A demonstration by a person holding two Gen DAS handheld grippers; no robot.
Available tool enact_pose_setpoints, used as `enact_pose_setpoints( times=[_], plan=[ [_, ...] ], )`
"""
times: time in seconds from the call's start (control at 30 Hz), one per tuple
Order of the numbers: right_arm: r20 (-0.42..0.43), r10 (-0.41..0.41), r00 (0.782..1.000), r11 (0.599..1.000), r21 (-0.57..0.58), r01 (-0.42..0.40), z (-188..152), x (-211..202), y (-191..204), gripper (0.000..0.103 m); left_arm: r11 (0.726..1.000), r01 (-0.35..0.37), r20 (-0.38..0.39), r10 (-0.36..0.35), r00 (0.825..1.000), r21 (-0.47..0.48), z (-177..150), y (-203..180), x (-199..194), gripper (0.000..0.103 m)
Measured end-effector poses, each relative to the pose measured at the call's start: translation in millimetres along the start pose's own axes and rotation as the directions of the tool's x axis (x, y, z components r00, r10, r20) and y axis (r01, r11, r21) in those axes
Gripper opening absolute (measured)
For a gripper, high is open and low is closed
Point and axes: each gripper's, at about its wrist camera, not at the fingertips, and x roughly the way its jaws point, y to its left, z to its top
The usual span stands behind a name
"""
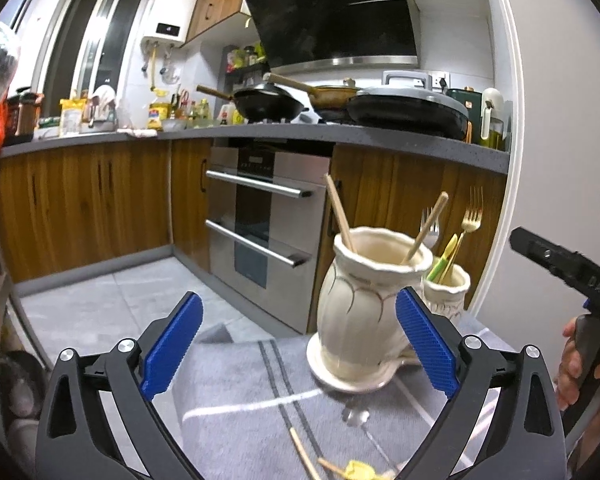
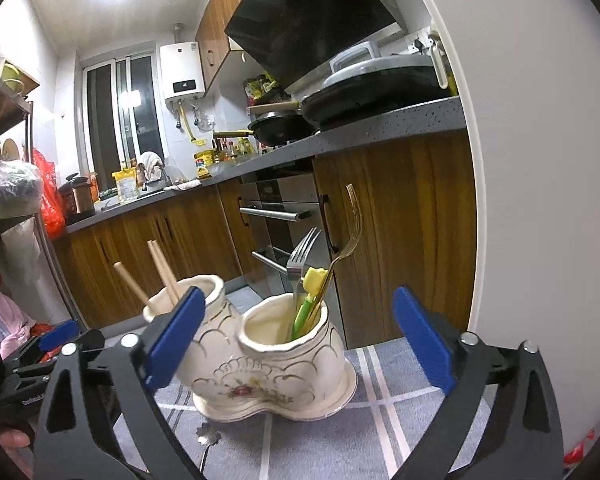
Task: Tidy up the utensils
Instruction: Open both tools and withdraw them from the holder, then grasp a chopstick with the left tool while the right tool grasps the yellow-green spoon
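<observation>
A cream ceramic double utensil holder stands on a grey cloth. One pot holds two wooden chopsticks. The other pot holds a silver fork, a gold fork and a yellow-green utensil. A loose chopstick and a yellow piece lie on the cloth near me. My left gripper is open and empty, in front of the holder. My right gripper is open and empty, its jaws either side of the holder.
The grey striped cloth covers the table. A metal utensil end lies on it. Behind are wooden cabinets, an oven and a counter with pans. A white wall stands at the right.
</observation>
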Motion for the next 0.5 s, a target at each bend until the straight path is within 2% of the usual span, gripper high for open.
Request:
enact_pose_setpoints(
  times=[0.27, 0.5],
  plan=[
    [-0.069, 0.023, 0.997, 0.995, -0.093, -0.030, -17.5, -12.9, 21.6, 0.098, 1.000, -0.007, -0.067, 0.009, 0.998, 0.027, -20.6, 5.4, -17.2, 0.097],
    [-0.179, 0.041, 0.983, 0.985, -0.155, -0.069, -41.2, -16.7, 35.2, 0.098, 0.999, -0.004, -0.136, 0.011, 0.991, 0.048, -39.3, 15.2, -29.7, 0.097]
  ],
)
